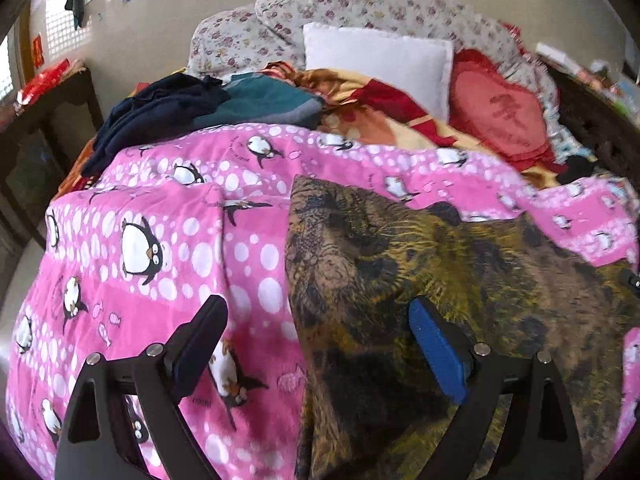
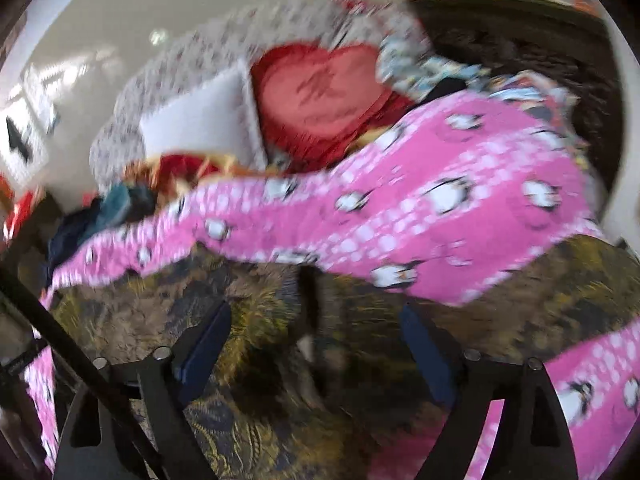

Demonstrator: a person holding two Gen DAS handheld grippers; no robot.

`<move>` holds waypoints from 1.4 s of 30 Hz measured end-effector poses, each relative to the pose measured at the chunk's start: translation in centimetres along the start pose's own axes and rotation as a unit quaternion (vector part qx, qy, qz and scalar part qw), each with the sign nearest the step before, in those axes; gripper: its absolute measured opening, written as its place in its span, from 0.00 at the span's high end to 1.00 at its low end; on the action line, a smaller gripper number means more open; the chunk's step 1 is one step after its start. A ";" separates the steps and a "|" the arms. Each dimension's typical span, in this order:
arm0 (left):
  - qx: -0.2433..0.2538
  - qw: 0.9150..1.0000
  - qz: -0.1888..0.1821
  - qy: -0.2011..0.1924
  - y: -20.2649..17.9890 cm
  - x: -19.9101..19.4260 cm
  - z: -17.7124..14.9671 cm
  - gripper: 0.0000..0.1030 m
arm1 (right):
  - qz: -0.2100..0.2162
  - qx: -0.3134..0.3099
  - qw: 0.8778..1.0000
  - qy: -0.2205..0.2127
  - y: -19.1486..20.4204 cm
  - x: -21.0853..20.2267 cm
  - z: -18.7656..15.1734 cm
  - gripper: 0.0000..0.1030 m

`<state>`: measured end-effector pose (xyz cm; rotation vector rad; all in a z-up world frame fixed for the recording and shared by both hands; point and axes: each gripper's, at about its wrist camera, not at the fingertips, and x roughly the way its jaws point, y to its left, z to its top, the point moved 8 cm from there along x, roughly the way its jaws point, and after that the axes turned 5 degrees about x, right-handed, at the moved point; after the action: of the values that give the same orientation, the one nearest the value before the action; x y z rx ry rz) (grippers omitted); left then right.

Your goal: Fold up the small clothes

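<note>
A brown, olive and black patterned garment (image 1: 420, 280) lies spread on a pink penguin-print blanket (image 1: 160, 240) on a bed. My left gripper (image 1: 320, 316) is open and empty, hovering over the garment's left edge; its right finger is above the cloth, its left finger above the blanket. In the blurred right wrist view the same garment (image 2: 260, 344) lies below my right gripper (image 2: 316, 320), which is open and empty just above it. The pink blanket (image 2: 440, 208) runs across behind it.
A pile of dark navy and teal clothes (image 1: 192, 108) lies at the back left of the bed. A white pillow (image 1: 376, 60), a red heart cushion (image 1: 496, 116) and a floral quilt (image 1: 360, 4) sit at the head. A dark wooden table (image 1: 48, 120) stands left of the bed.
</note>
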<state>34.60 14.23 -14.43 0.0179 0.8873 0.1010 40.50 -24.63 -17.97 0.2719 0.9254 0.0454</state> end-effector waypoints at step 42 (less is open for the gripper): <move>-0.038 0.999 0.035 -0.005 2.1 -1.3 -0.9 0.09 | -0.042 -0.033 0.997 -0.056 -1.9 -6.1 -4.2 0.15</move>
<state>32.94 16.14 -13.90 -0.0210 0.8734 0.2002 33.35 -26.55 -16.09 0.1725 0.8222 -0.0169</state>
